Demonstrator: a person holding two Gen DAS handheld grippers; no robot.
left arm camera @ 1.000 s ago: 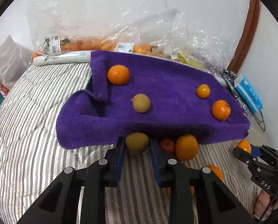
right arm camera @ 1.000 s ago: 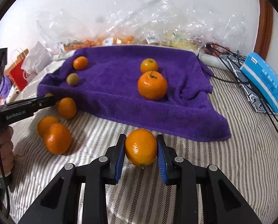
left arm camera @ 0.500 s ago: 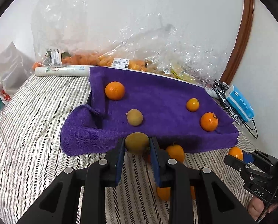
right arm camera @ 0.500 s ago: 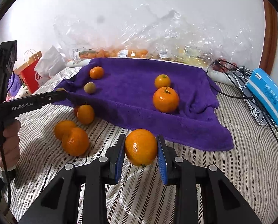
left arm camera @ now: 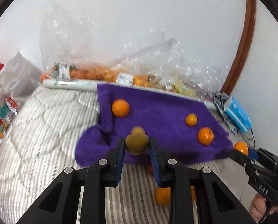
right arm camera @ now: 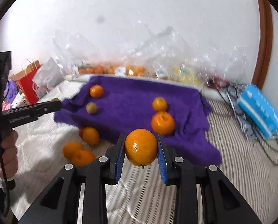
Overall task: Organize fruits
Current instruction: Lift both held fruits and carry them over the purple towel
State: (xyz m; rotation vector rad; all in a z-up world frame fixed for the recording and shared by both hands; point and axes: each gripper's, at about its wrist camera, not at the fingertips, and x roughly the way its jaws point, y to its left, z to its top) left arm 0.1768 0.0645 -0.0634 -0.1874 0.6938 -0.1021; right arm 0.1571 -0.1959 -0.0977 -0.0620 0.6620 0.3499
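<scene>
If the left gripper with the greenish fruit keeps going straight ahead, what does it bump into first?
Probably the other greenish-brown fruit lying on the purple towel, right behind the held fruit in the left gripper. Depth is hard to judge; it could pass above.

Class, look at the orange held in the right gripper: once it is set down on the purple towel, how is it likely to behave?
The orange is round, so it will probably roll on release. The purple towel looks soft and napped, which likely slows it. Its smooth, firm-looking skin suggests the right gripper holds it without crushing.
</scene>
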